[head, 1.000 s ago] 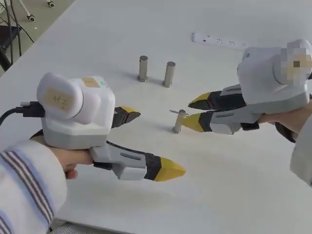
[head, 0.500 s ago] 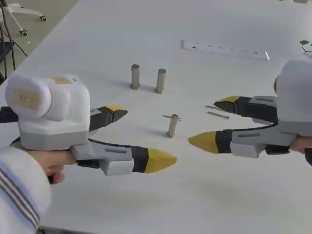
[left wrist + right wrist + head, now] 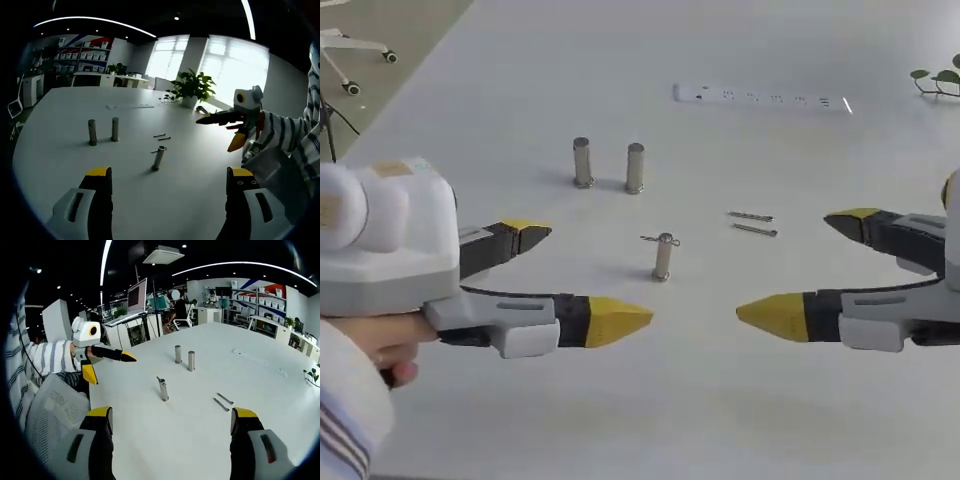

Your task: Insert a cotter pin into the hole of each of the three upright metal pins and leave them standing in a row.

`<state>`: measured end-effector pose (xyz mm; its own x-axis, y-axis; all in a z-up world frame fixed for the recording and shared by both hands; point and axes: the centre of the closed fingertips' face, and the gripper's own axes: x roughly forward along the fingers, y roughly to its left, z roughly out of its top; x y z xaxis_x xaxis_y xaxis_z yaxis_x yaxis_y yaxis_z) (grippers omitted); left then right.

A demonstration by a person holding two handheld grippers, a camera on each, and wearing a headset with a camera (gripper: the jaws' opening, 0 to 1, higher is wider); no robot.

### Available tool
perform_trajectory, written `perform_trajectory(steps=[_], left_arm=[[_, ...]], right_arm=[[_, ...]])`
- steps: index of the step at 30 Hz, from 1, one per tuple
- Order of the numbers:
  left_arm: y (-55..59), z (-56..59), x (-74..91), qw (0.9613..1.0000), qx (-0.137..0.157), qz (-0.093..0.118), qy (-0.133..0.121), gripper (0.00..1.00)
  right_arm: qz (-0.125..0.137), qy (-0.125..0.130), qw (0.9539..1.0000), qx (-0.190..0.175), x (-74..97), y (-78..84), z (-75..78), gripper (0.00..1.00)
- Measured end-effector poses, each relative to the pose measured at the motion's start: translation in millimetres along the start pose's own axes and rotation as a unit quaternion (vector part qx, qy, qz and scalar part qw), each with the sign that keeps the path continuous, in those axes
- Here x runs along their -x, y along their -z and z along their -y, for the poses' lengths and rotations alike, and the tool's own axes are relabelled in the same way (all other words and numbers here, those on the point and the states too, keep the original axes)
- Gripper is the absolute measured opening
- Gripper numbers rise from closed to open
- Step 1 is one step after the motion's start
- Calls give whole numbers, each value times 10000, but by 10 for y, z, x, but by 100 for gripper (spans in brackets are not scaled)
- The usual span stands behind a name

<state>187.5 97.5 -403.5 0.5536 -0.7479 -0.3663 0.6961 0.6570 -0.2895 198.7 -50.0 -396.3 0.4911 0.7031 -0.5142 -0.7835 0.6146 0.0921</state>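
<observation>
Cotter pin (image 3: 653,239) through near metal pin (image 3: 663,262), two loose cotter pins (image 3: 751,216)

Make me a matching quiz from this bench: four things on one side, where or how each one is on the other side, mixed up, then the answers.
1. nearest metal pin
2. two far metal pins
3. loose cotter pins
4. power strip

a. lying flat, right of the nearest pin
b. white, farthest back
c. upright, cotter pin through its top
d. upright side by side, nothing through them

Pairs: 1-c, 2-d, 3-a, 4-b
</observation>
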Motion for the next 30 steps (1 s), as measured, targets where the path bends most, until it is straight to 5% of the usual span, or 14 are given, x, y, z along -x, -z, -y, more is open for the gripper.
perform_trajectory(steps=[5,16,30], left_arm=[[-18,-80,41,9999,33,-13,-105,94],[-71,-209,21,9997,25,-28,-222,94],[-455,-794,-81,9960,-366,187,-798,88]], right_arm=[[-8,483,9987,-182,50,70,178,98],[76,367,9984,-423,84,122,98,98],[24,436,9981,-435,89,101,49,98]])
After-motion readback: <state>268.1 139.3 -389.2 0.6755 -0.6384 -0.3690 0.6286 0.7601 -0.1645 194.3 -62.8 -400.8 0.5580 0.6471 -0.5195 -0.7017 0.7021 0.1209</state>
